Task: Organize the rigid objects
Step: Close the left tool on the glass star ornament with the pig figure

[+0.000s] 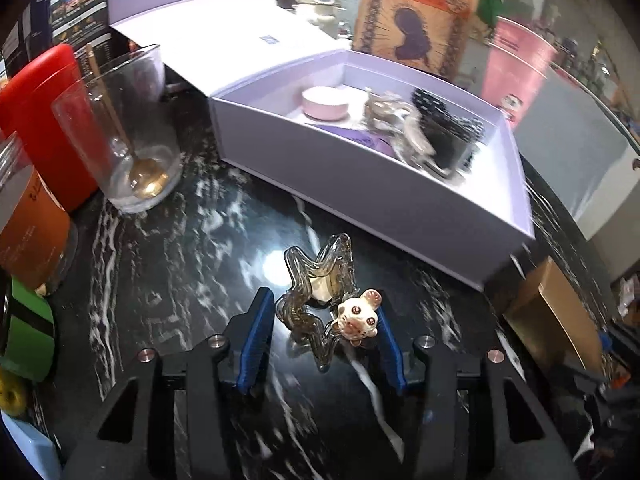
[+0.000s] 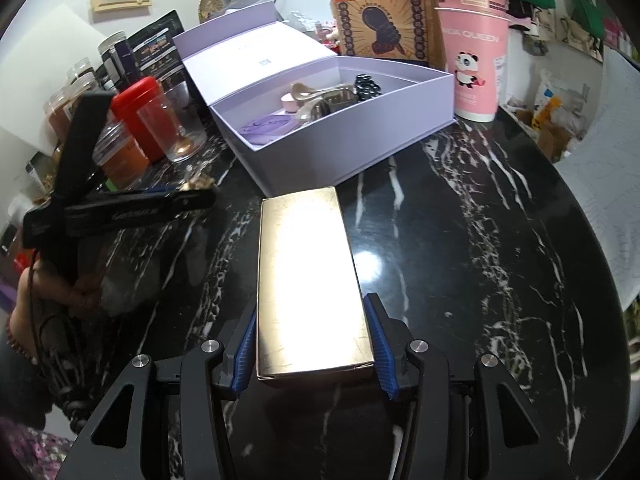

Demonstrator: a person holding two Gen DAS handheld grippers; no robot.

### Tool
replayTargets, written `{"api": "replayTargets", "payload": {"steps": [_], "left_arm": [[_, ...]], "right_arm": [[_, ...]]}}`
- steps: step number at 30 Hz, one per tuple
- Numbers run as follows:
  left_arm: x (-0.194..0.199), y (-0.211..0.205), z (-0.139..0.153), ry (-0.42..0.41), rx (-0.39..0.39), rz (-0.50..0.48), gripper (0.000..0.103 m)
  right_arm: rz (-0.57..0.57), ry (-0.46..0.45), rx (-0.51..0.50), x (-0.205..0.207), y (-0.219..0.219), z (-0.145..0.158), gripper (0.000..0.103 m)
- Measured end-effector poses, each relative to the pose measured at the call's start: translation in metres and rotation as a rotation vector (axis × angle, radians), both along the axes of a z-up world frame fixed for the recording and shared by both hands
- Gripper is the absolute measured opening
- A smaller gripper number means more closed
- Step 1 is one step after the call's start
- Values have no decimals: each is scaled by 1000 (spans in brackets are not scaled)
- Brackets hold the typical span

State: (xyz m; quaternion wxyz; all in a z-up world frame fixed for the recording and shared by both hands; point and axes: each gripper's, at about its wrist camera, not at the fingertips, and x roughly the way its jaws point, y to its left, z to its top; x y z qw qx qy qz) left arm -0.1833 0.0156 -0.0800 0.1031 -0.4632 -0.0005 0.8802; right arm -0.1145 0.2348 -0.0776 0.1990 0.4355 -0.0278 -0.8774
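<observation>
Now left gripper (image 1: 326,334) pinches clip (image 1: 320,304) at 6 o'clock of lavender box (image 1: 360,184): light, brittle, slippery, grip its wavy sides; right gripper (image 2: 310,354) clamps gold carton (image 2: 310,280)

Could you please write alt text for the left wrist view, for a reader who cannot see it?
The left gripper closes around a clear wavy hair clip with a small bear charm, on a black marble table. Behind it sits an open lilac box holding other small accessories, with a glass tumbler containing a spoon to the left.
</observation>
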Motion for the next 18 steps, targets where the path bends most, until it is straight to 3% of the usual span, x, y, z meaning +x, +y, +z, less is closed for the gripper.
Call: {"api": "replayTargets", "payload": {"steps": [13,18], "left_arm": [[53,44,4,-31,3,-192,49],[60,54,3,-8,-48,-209,49]], "right_arm": [[-43,19,80,20,14,0,48],[-51,38,82,18,11,-1,52]]}}
